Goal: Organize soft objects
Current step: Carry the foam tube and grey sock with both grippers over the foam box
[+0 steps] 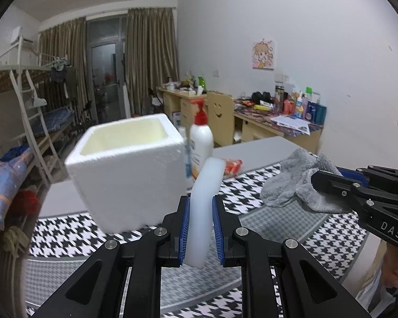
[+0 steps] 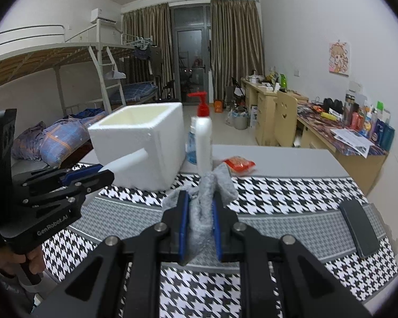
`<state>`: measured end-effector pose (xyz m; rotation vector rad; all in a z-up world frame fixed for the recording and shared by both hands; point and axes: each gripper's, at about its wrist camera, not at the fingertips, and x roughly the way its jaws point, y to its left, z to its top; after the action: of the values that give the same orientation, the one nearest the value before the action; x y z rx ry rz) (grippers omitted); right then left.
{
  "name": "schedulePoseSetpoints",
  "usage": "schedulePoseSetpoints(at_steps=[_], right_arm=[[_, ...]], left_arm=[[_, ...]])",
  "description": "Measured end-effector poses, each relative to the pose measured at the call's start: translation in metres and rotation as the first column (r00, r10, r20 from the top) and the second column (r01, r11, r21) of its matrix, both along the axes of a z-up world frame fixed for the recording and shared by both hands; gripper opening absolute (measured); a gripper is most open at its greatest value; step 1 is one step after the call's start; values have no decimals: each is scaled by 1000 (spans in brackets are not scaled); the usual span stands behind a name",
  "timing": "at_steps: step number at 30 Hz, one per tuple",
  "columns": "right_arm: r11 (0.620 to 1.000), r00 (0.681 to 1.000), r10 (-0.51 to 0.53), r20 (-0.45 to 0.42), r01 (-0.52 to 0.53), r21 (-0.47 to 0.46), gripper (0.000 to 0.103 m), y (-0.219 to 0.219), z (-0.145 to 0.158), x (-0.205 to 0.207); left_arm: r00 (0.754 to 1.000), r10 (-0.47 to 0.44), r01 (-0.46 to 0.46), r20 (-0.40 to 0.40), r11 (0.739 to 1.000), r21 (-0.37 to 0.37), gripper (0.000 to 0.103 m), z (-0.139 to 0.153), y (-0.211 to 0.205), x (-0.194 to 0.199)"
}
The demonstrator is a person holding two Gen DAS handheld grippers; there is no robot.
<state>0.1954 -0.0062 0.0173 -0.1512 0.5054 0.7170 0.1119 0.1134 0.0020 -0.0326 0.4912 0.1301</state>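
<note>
A shared bedroom of the dormitory kind is shown. A metal bunk bed [image 2: 66,61] with a ladder [image 2: 106,79] and checked bedding is seen at 10 o'clock. Long brown curtains [image 2: 233,47] framing a glass balcony door [image 2: 189,61] are found at 12 o'clock, with an air conditioner [image 2: 103,16] mounted near the ceiling. Wooden desks [image 2: 331,143] crowded with bottles and papers are ranged along the wall at 2 o'clock, below a cartoon poster [image 2: 339,58].

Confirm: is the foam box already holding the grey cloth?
No, the cloth is clamped in the right gripper above the mat, outside the box.
</note>
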Motion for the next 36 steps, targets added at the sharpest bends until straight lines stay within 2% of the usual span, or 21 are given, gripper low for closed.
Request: schedulePoseSetpoints(at_steps=[13,24,36], right_arm=[[998,997,59,44,-60,31,20,38,32,10],[996,995,86,52,-87,21,20,66,50,27],[994,993,105,57,-108,33,20,97,63,44]], left_arm=[[996,67,-68,62,997,20,19,30,27,4],[987,131,-137,93,989,59,19,48,49,23],[980,173,-177,97,984,33,19,63,79,50]])
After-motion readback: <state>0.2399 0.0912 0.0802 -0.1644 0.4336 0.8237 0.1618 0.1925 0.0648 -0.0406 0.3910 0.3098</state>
